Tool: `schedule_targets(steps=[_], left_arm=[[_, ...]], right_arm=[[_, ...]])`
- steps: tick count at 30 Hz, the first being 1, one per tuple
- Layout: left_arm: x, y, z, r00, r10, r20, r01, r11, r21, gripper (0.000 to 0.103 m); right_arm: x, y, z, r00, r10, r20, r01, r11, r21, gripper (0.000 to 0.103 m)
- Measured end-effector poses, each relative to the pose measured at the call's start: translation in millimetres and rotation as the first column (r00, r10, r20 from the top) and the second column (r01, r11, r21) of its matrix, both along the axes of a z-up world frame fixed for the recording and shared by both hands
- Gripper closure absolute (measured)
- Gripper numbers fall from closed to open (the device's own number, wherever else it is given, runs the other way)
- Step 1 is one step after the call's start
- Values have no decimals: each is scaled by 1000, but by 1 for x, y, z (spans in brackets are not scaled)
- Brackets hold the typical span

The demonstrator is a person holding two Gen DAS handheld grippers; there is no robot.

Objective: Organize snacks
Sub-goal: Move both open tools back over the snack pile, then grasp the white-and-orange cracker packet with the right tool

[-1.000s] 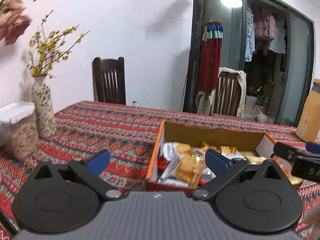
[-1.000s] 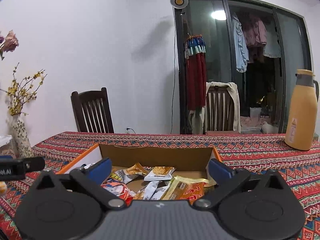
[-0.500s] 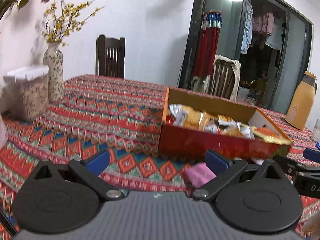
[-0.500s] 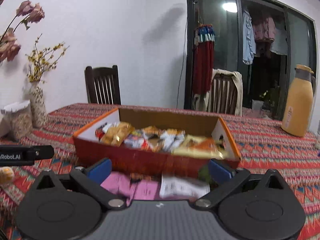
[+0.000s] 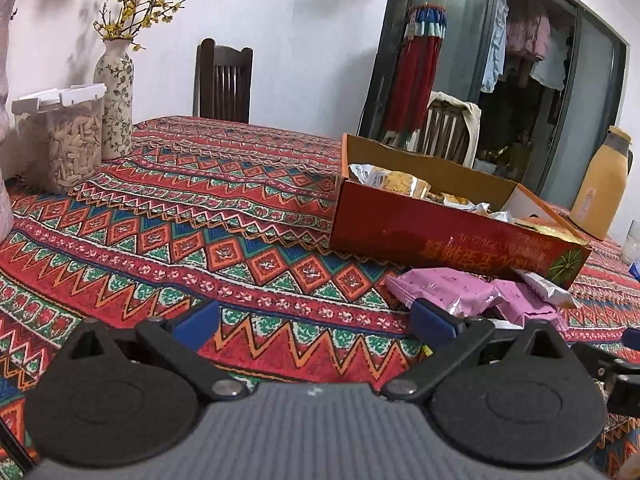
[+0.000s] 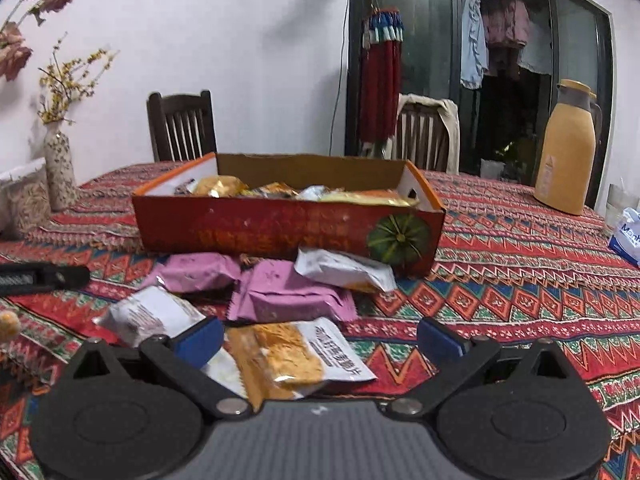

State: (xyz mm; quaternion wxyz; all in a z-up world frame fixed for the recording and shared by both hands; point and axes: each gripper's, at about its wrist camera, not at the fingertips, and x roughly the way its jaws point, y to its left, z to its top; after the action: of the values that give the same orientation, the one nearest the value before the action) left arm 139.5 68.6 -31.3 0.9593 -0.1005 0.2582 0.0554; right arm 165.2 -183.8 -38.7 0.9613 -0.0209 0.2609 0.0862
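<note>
Now both claws, left claw point(image 5: 316, 318) and right claw point(image 6: 320, 336), hang released before the box point(image 6: 280, 232); the right should straddle the orange packet point(image 6: 280, 356) squarely, pinching its middle.

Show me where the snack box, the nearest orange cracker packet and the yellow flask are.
snack box point(image 6: 280, 236), right wrist view, on its red front wall.
orange cracker packet point(image 6: 280, 356), right wrist view, on its orange middle.
yellow flask point(image 6: 566, 156), right wrist view, on its body.
</note>
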Motion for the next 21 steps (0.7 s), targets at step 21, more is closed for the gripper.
schedule_targets(steps=[21], left_arm=[[2, 9, -5, 999, 35, -21, -36, 997, -71, 0]], right_arm=[[40, -13, -20, 975, 113, -192, -114, 993, 2, 6]])
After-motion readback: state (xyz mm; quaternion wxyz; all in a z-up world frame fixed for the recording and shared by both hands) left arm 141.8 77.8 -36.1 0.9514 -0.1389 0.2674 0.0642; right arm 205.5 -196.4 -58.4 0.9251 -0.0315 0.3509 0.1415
